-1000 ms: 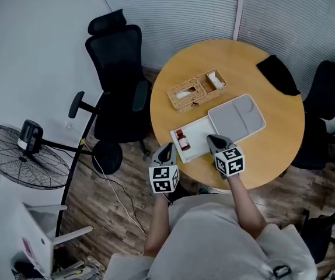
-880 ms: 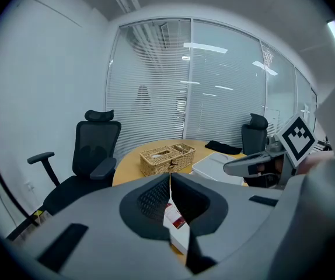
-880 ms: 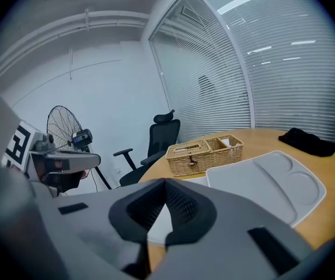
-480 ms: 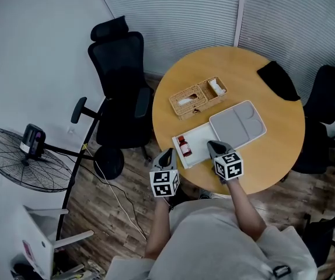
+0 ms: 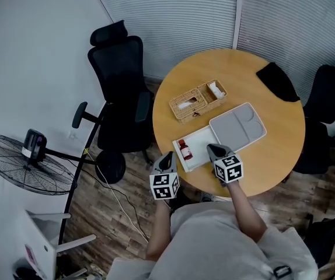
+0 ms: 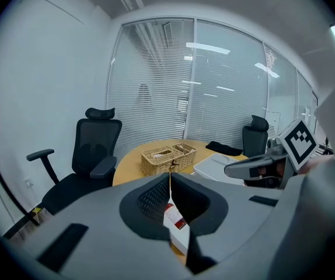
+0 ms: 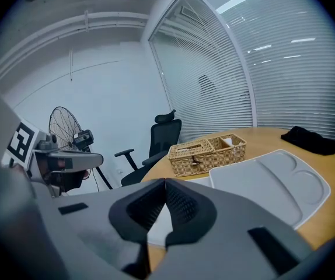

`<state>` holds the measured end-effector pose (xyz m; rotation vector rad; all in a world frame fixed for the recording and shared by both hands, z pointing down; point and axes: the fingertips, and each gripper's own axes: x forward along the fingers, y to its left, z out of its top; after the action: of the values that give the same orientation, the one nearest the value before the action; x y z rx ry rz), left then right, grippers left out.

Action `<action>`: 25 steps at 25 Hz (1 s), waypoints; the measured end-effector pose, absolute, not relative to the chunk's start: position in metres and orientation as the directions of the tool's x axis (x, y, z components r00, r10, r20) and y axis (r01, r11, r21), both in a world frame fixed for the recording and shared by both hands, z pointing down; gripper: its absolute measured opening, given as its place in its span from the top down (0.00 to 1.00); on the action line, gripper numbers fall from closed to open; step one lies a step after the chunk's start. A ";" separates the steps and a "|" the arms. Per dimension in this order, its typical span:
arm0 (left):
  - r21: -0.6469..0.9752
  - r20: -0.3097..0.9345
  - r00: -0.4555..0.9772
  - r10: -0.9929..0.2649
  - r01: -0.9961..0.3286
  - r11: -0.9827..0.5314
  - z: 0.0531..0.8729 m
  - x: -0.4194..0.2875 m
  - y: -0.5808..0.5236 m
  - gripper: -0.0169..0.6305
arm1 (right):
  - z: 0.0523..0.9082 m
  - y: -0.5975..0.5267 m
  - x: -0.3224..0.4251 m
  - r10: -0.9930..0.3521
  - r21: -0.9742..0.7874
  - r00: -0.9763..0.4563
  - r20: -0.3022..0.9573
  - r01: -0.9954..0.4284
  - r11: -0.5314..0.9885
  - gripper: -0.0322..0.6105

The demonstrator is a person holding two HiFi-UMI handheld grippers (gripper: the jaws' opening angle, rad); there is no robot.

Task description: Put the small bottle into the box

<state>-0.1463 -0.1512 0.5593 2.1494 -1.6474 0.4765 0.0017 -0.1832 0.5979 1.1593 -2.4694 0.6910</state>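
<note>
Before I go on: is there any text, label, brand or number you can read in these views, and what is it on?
No text can be read in any view.
Small bottle in the white box: red and white label, too small to read.
Marker cubes on the left gripper and right gripper: black and white square patterns, no letters or numbers.
White object at lower left: pink patch, too blurred to read.

The tabletop (image 5: 272, 139) is honey-tan. The box (image 5: 198, 141) is white and its lid (image 5: 237, 127) grey. The small bottle (image 5: 184, 150) is red-brown, the woven basket (image 5: 196, 101) straw-coloured, the cloth (image 5: 278, 81) black.
</note>
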 end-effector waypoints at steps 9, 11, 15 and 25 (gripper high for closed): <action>0.106 0.490 0.244 -0.837 -0.970 -0.221 0.562 -0.150 -0.152 0.93 | 0.598 -0.184 0.002 -0.626 -0.284 -0.618 0.475 -0.781 0.556 0.92; 0.108 0.493 0.243 -0.836 -0.970 -0.218 0.563 -0.150 -0.150 0.93 | 0.597 -0.184 0.002 -0.625 -0.281 -0.620 0.475 -0.779 0.560 0.92; 0.110 0.493 0.242 -0.836 -0.970 -0.216 0.565 -0.150 -0.151 0.93 | 0.598 -0.184 0.002 -0.620 -0.280 -0.624 0.475 -0.776 0.566 0.92; 0.115 0.492 0.223 -0.842 -0.975 -0.191 0.565 -0.156 -0.152 0.93 | 0.599 -0.185 0.001 -0.612 -0.280 -0.630 0.478 -0.770 0.574 0.92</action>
<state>-0.1563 -0.1523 0.5649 2.1031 -1.6775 0.4522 0.0009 -0.1854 0.5992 1.1282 -2.4799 0.6731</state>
